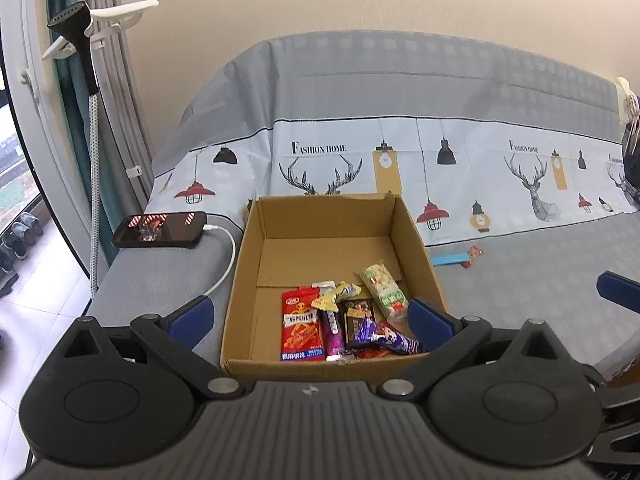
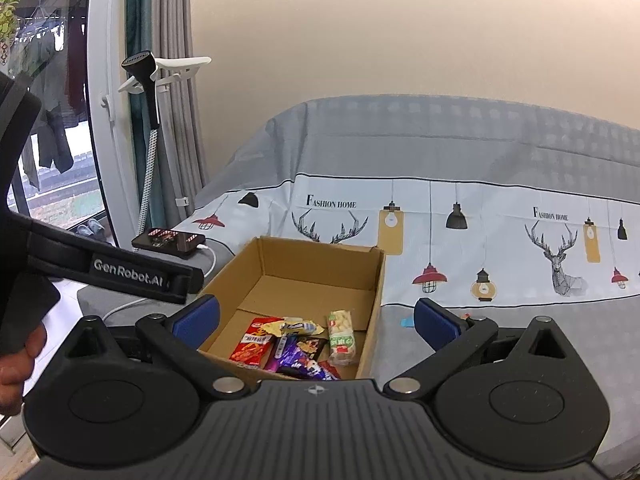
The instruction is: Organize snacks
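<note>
Both grippers, left (image 1: 310, 314) and right (image 2: 316, 320), are hovering with fingers apart over the snack box (image 1: 320, 216); the cloth (image 1: 460, 184) is reading "FASHION HOME", a strap (image 2: 128, 272) "GenRobot.AI".

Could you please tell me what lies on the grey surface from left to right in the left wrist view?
Phone → white charging cable → cardboard box of snacks → blue snack packet → small red snack.
</note>
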`<state>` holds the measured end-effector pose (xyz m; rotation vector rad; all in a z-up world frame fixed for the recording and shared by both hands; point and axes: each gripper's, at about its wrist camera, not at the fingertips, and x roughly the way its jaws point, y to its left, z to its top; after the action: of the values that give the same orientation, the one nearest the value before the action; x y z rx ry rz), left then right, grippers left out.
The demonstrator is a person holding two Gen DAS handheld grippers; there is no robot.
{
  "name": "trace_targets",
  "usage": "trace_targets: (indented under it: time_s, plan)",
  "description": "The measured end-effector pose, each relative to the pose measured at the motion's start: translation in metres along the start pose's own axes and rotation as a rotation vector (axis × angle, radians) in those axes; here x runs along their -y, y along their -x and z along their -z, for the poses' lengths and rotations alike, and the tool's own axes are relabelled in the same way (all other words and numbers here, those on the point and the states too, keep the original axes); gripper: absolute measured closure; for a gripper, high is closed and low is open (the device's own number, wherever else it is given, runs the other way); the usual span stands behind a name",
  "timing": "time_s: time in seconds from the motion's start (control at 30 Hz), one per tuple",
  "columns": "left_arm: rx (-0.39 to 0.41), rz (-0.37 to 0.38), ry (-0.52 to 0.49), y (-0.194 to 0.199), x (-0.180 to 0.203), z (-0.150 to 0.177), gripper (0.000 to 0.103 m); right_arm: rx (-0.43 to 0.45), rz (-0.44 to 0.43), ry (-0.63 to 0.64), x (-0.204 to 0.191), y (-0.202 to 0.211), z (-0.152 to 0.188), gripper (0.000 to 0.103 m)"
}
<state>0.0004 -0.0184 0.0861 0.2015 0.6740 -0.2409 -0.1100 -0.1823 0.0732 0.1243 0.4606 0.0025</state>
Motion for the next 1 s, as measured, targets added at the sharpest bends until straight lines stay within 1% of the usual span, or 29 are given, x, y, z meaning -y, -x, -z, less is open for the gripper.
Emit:
trace_targets:
  time_s: [0.1, 0.23, 0.37, 0.5, 0.57, 0.63, 0.7, 0.77, 0.83, 0.93, 1.0]
  plan:
    - [0.001, -0.006, 0.002, -0.003, 0.001, -0.006, 0.000, 0.014, 0.008, -0.007, 0.009, -0.001, -0.001, 0.001]
    - [-0.015, -0.022, -0.001, -0.016, 0.002, -0.015, 0.000, 0.013, 0.051, -0.049, 0.037, -0.014, 0.000, 0.001]
    - [-0.055, -0.040, 0.007, -0.039, 0.002, -0.027, 0.000, -0.043, 0.143, -0.086, 0.082, -0.042, 0.009, 0.001]
    - [-0.106, -0.071, 0.015, -0.071, 0.005, -0.041, 0.000, -0.132, 0.249, -0.125, 0.140, -0.089, 0.025, 0.001]
    - [-0.138, -0.080, 0.011, -0.089, 0.008, -0.048, 0.000, -0.200, 0.303, -0.186, 0.177, -0.126, 0.034, 0.001]
    - [-0.172, -0.081, 0.018, -0.106, 0.009, -0.057, 0.000, -0.260, 0.332, -0.268, 0.208, -0.162, 0.044, 0.001]
    - [-0.193, -0.089, 0.039, -0.121, 0.008, -0.064, 0.000, -0.308, 0.372, -0.352, 0.236, -0.207, 0.054, 0.001]
    - [-0.210, -0.112, 0.053, -0.135, 0.007, -0.072, 0.000, -0.339, 0.405, -0.381, 0.254, -0.251, 0.062, 0.001]
    - [-0.218, -0.137, 0.060, -0.146, 0.005, -0.078, 0.000, -0.368, 0.427, -0.394, 0.263, -0.293, 0.066, 0.001]
    - [-0.220, -0.168, 0.068, -0.159, 0.005, -0.087, 0.000, -0.400, 0.441, -0.448, 0.275, -0.351, 0.074, 0.001]
    - [-0.224, -0.181, 0.065, -0.168, 0.006, -0.091, 0.000, -0.427, 0.459, -0.437, 0.277, -0.385, 0.079, 0.001]
